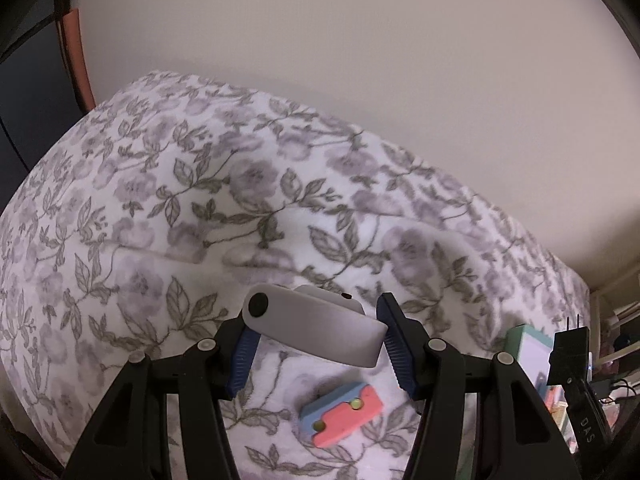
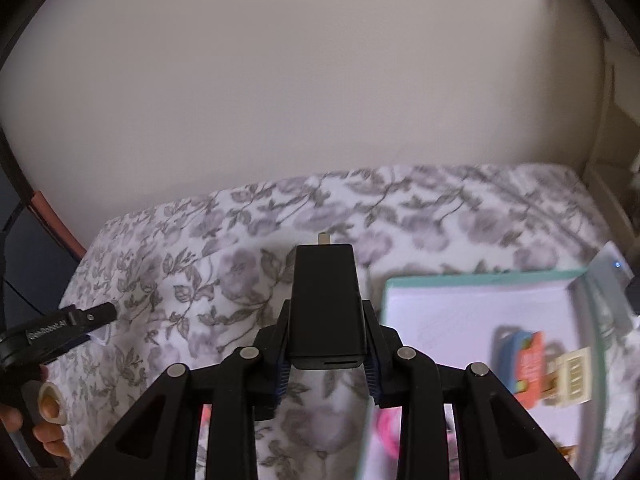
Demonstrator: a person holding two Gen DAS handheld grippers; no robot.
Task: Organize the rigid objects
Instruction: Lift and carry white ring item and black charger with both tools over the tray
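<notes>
My left gripper [image 1: 316, 344] is shut on a grey oblong device [image 1: 316, 328] with a black round button, held crosswise above the floral bedspread [image 1: 200, 200]. A blue and pink block [image 1: 340, 412] lies on the bedspread just below it. My right gripper [image 2: 326, 356] is shut on a black plug adapter [image 2: 325, 304], prongs pointing away, held above the bedspread [image 2: 200, 280]. The adapter also shows in the left wrist view [image 1: 570, 354]. A teal-rimmed box [image 2: 472, 276] with a white floor sits to the right and holds a red and blue item [image 2: 524, 364] and a cream item [image 2: 574, 380].
A plain beige wall [image 2: 300, 100] stands behind the bed. The teal box also shows at the right of the left wrist view [image 1: 524, 344]. A pink object [image 2: 386, 436] lies below my right gripper. Shelves [image 1: 620, 320] with clutter stand at the far right.
</notes>
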